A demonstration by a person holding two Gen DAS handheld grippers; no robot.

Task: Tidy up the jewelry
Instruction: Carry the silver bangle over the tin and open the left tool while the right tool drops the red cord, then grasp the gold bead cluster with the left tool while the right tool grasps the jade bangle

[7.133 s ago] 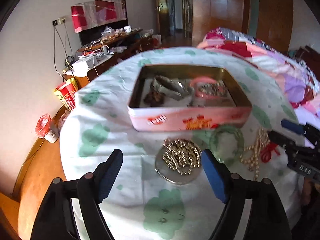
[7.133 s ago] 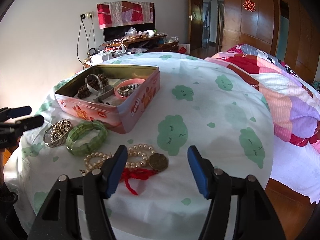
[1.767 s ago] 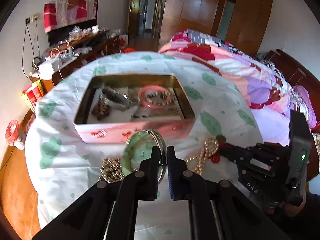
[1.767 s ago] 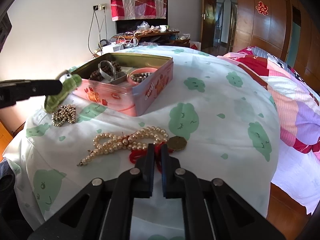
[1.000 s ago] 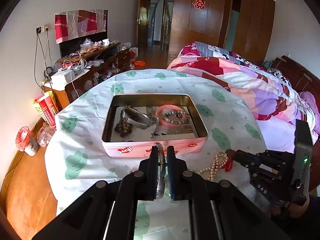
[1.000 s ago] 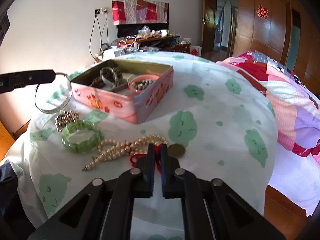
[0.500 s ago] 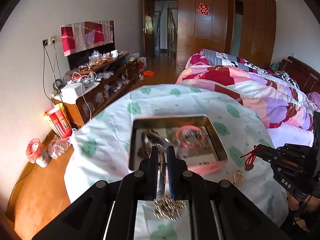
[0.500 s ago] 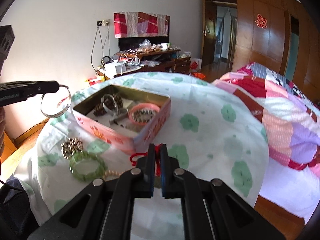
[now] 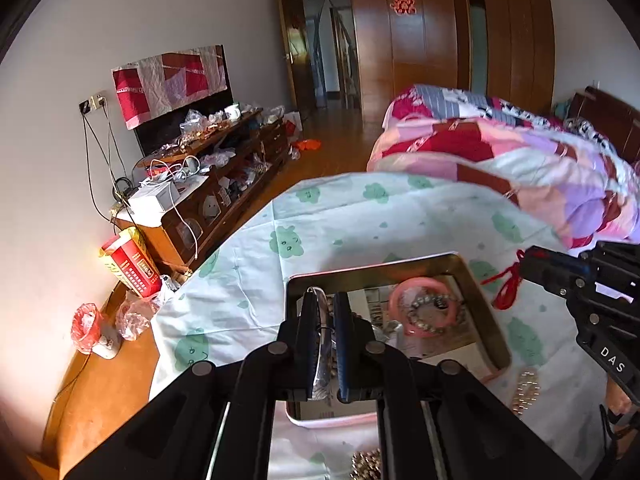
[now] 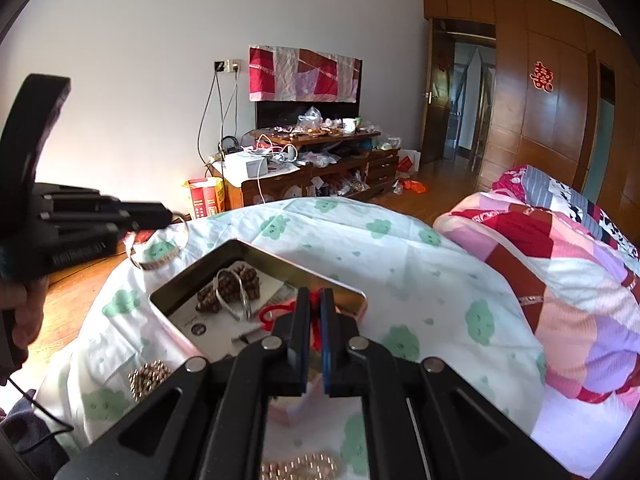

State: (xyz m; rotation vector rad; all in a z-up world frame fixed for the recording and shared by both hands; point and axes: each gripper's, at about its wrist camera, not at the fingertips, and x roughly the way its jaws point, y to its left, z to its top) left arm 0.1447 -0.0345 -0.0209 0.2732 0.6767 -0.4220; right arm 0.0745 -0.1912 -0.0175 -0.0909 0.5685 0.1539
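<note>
Silver bangle (image 9: 320,332) is clamped edge-on in the left gripper (image 9: 320,312), jaws clenched on it, held above the tin's near left corner, presumably for lowering in. The right gripper (image 10: 314,322) has its jaws closed on a red cord (image 10: 316,300), lifted over the tin (image 10: 256,250) for the same purpose, by my judgement. Beads (image 10: 150,376) lie on the sheet (image 10: 400,248) beside the tin. Inside it sit brown beads (image 10: 236,282) and a pink ring (image 9: 424,312). Beyond, the bed (image 9: 520,160).
</note>
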